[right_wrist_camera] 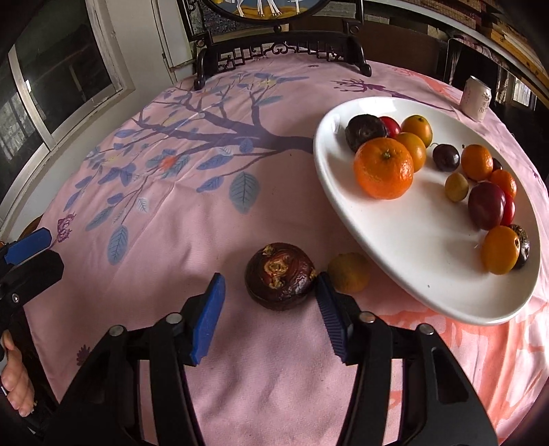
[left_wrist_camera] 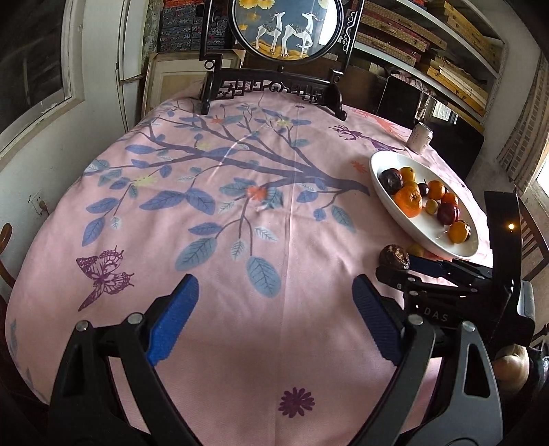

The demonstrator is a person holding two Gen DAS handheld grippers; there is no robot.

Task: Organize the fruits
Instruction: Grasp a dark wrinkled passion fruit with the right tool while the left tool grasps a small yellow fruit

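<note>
Right wrist view: right gripper (right_wrist_camera: 269,310) low over pink tablecloth (right_wrist_camera: 171,240), jaws parted on either side of a dark wrinkled fruit (right_wrist_camera: 279,276) resting on the cloth. Right pad (right_wrist_camera: 331,317) just beside or touching the fruit's edge, cannot tell which; left pad clearly apart from it. Not pinched. Small yellow-orange fruit (right_wrist_camera: 348,276) on the cloth just behind the right pad, beside the rim of the white oval plate (right_wrist_camera: 411,247). Plate loaded with a large mandarin (right_wrist_camera: 383,168), smaller orange fruits, dark red plums. Pale can (right_wrist_camera: 477,97) beyond the plate's far end. Left gripper (right_wrist_camera: 29,242) at the left frame edge, a hand (right_wrist_camera: 15,377) below it.

Left wrist view: left gripper (left_wrist_camera: 274,315) spread wide over bare cloth, nothing between the pads. Dark fruit visible right of it, just before the plate (left_wrist_camera: 425,236). Framed deer screen (left_wrist_camera: 286,27) at the table's far edge.
</note>
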